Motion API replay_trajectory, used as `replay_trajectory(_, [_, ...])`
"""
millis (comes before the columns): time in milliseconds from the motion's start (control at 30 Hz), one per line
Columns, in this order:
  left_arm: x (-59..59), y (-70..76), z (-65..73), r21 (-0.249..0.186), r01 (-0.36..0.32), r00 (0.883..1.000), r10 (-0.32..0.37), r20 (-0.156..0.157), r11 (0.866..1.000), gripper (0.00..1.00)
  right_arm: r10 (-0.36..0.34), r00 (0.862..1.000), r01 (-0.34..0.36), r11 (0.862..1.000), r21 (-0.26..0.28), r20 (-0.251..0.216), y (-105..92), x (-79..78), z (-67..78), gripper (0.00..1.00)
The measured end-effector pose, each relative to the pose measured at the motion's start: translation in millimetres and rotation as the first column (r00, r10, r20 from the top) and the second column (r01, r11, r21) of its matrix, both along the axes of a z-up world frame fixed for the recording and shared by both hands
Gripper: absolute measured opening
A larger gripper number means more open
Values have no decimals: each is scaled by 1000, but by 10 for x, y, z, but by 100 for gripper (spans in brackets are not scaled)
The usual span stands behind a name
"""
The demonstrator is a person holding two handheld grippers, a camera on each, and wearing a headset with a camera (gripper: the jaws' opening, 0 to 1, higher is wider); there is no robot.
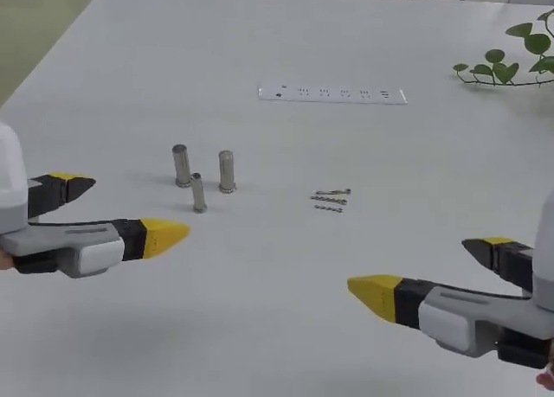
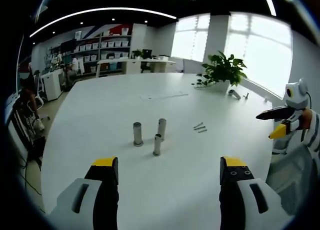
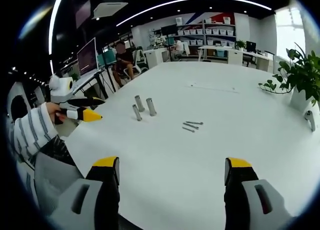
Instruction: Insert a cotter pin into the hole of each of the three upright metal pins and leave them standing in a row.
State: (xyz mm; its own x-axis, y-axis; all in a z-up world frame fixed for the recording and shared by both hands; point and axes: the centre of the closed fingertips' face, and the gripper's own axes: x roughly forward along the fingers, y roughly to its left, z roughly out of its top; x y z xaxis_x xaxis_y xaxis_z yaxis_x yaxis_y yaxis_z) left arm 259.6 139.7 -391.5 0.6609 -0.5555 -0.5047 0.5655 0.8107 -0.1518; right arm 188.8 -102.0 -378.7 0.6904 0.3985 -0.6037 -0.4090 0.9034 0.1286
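I've got a wide white counter under the fingers; power strip lies far beyond them, potted plant ahead to their right. Bin shelving at the far end, bright windows, curved ceiling light strip.

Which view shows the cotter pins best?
Head view: the cotter pins lie apart enough to count three, beside the upright metal pins. Both gripper views show them as small, faint slivers on the table.
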Motion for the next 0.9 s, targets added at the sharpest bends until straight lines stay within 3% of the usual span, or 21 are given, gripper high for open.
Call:
replay_trajectory(100, [29,-37,-86,19,35,999,-35,-26,999,75,-16,1000,15,998,60,22,72,53,69,86])
replay_trajectory(167, [84,-40,-147,57,54,998,-53,-24,997,74,-31,999,28,996,82,27,82,85,94,86])
replay_trajectory(300, [193,-46,-248,100,82,996,-79,-38,992,73,-37,998,34,998,50,49,83,136,106,86])
replay_trajectory(500, [368,-65,-328,149,109,994,-106,-29,983,65,-45,998,44,998,36,44,79,165,84,86])
replay_trajectory(900, [594,-255,-448,148,142,990,-138,-37,979,45,-57,997,57,998,-6,51,42,240,66,89])
